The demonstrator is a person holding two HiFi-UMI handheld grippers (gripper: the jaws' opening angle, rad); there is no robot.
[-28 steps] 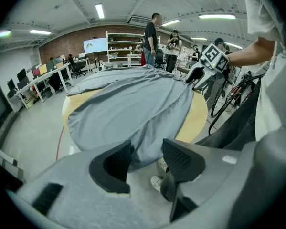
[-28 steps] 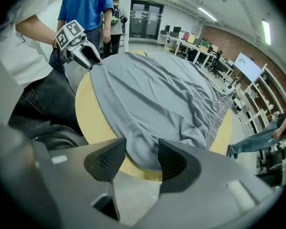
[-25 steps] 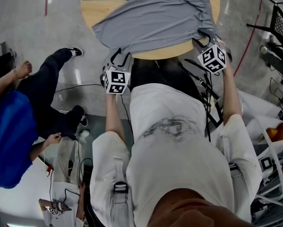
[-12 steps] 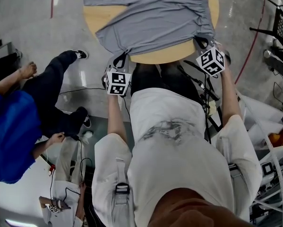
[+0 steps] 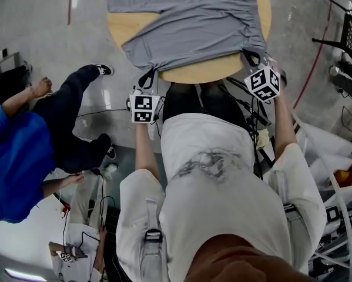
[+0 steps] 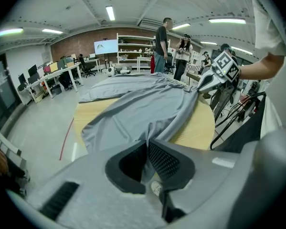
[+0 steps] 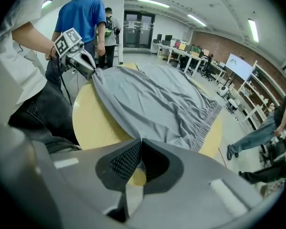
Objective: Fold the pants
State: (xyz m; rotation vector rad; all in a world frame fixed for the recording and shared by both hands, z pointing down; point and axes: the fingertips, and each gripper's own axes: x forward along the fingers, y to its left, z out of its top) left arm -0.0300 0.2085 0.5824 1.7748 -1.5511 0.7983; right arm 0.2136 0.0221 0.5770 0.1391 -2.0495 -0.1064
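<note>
- The left gripper's [image 6: 146,146] jaws are clamped on a pinch of grey cloth, a near corner of the pants [image 6: 143,104], which rises in a taut ridge straight out of the pads.
- The right gripper's [image 7: 140,146] jaws are pressed together on the other near corner, where the gathered waistband [image 7: 210,114] ends; only a thin fold shows between the pads.
- Both pairs of jaws stood open over the near edge a second ago and have closed since, so the pants are now held at two points.
- In the head view both grippers sit a little higher than before, and the cloth's near edge is lifted off the worktop [image 5: 124,29] at each corner.
- The rest of the pants lies spread flat across the round worktop, waistband along its right edge and legs running toward its left edge.
- This looks like the start of the first fold: with both corners secured, the near edge can likely be carried over toward the far edge.
</note>
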